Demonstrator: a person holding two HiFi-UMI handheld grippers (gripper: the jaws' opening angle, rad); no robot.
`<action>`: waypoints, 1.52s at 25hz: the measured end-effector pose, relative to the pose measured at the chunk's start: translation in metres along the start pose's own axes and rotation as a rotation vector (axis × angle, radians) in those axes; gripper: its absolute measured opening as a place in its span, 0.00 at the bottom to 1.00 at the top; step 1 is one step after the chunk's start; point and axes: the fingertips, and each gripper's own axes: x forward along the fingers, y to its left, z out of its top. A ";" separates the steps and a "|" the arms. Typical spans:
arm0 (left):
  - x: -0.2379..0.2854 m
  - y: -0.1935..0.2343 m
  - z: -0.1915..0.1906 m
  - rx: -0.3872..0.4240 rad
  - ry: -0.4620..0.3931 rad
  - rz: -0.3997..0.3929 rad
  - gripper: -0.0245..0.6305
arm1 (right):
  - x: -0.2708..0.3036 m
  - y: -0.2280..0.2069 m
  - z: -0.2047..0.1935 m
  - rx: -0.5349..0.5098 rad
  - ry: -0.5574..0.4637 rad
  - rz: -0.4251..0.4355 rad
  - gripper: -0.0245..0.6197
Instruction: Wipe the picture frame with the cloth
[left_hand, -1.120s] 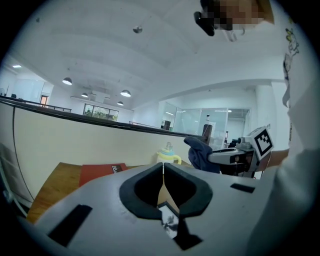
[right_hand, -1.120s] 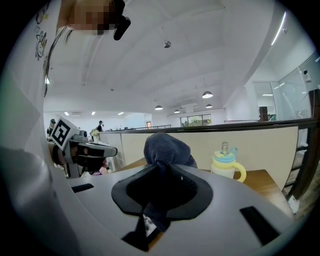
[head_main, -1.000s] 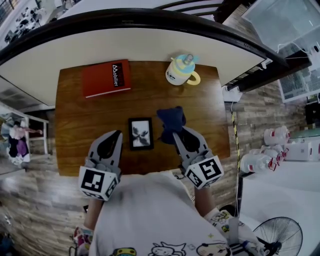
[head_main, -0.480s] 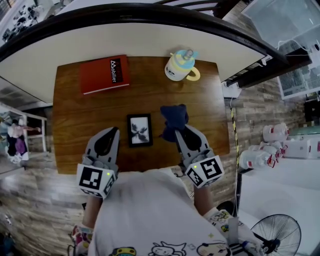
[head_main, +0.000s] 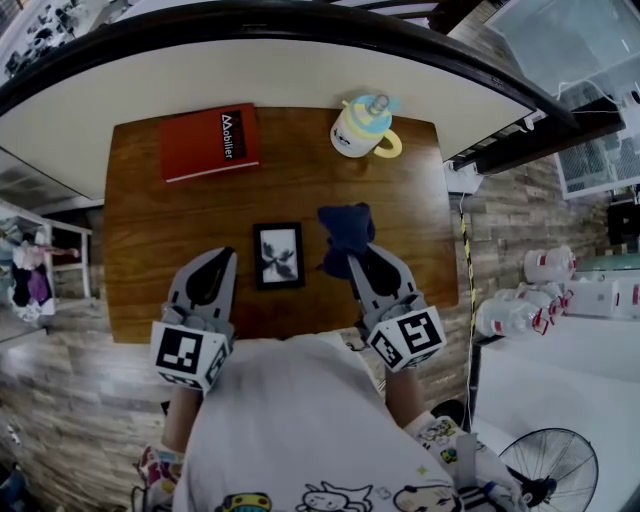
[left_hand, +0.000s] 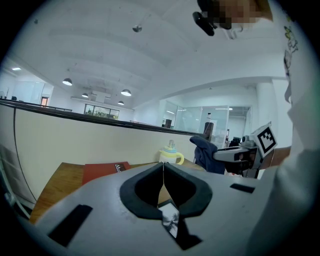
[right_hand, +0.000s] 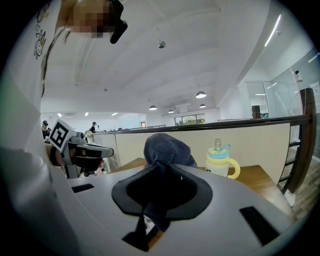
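A brown wooden worktop (head_main: 300, 185) carries a small black picture frame (head_main: 279, 255) lying flat near its front edge, showing a dark plant print. The left hand-held gripper (head_main: 226, 254) rests just left of the frame, its jaws meeting at the tip with nothing between them. The right hand-held gripper (head_main: 352, 264) lies just right of the frame, and a bunched dark blue cloth (head_main: 345, 230) sits at its tip, beside the frame's right edge. At the back left lies a red book (head_main: 209, 142); at the back right stands a white cup (head_main: 362, 130) with a yellow handle.
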 end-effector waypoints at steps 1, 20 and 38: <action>0.000 0.000 0.000 0.000 0.000 0.001 0.05 | 0.000 0.000 0.000 0.000 0.001 0.002 0.12; 0.002 0.006 -0.001 0.000 -0.007 0.007 0.05 | 0.006 0.001 -0.002 -0.002 0.014 0.011 0.12; 0.005 0.009 -0.003 0.036 0.007 -0.021 0.05 | 0.001 0.000 -0.005 -0.004 0.021 -0.005 0.12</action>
